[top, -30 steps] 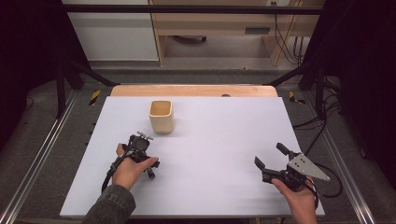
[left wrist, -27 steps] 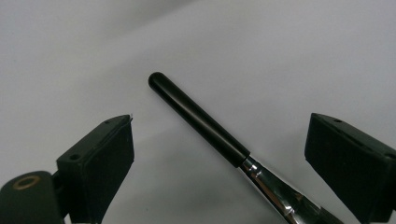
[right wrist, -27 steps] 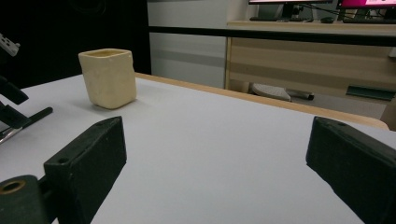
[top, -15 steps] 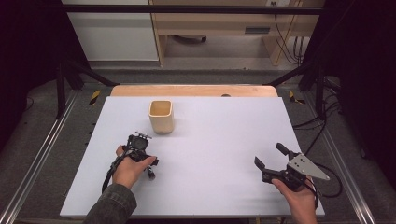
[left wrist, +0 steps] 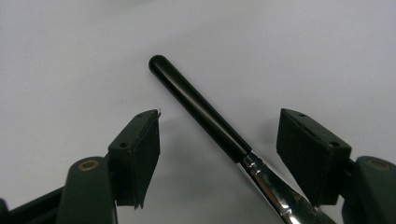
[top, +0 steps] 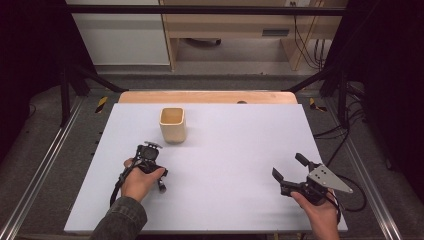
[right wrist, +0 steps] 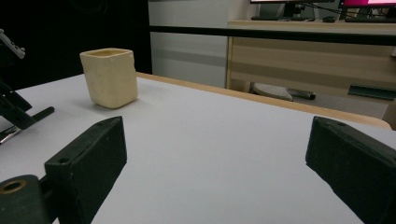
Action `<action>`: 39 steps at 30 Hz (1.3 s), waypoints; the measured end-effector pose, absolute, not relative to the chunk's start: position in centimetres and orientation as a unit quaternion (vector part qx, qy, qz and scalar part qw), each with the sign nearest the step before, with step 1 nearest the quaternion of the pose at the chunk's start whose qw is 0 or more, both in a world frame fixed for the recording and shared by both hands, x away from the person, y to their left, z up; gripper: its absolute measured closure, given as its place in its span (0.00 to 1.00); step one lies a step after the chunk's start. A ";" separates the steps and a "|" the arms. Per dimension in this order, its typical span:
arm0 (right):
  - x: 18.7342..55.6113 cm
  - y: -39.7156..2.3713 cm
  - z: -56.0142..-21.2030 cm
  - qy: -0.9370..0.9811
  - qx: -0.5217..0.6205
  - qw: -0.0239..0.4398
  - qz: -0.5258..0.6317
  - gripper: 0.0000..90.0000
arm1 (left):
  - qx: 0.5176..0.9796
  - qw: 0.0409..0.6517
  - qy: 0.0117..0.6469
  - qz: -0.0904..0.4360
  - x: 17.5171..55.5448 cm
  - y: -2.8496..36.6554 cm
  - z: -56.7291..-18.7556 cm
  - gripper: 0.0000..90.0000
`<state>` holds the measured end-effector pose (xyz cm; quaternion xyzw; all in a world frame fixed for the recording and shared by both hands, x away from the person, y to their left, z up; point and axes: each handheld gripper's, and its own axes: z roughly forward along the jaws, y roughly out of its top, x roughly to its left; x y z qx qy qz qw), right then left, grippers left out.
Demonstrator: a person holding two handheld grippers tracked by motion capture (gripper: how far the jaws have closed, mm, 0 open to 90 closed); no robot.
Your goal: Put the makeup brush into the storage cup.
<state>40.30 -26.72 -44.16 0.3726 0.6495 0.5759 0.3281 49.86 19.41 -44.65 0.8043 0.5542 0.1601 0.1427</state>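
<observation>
A brush with a black handle (left wrist: 198, 105) and a silver ferrule (left wrist: 268, 186) lies flat on the white table (top: 240, 135). My left gripper (left wrist: 218, 114) points down over it with a jaw on either side of the handle. Its jaws have just been closing, and a gap shows between each pad and the brush. From above, the left gripper (top: 150, 162) sits below a cream square cup (top: 173, 125). My right gripper (top: 287, 165) rests near the table's front right, open and with nothing between its jaws (right wrist: 217, 126). It faces the cup (right wrist: 109, 77) and the brush handle (right wrist: 39, 113).
A wooden strip (top: 207, 96) edges the table's far side. Metal rails (top: 42, 170) run along the left, and cables (top: 350, 145) lie at the right. Behind the table stands a wooden desk (right wrist: 317, 51).
The left gripper's jaws have drawn a little closer together around the brush. Both hands and the cup stay where they were.
</observation>
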 end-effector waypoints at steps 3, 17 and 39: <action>40.3 -26.7 -44.2 0.650 0.372 0.329 0.575 0.06 | 0.804 0.142 0.555 0.159 49.8 19.3 -44.7 0.34; 40.3 -26.7 -44.1 0.650 0.372 0.330 0.575 0.07 | 0.811 0.140 0.548 0.151 49.8 18.9 -45.0 0.39; 40.3 -26.7 -44.1 0.651 0.371 0.330 0.574 0.07 | 0.812 0.145 0.547 0.139 49.7 18.8 -45.1 0.46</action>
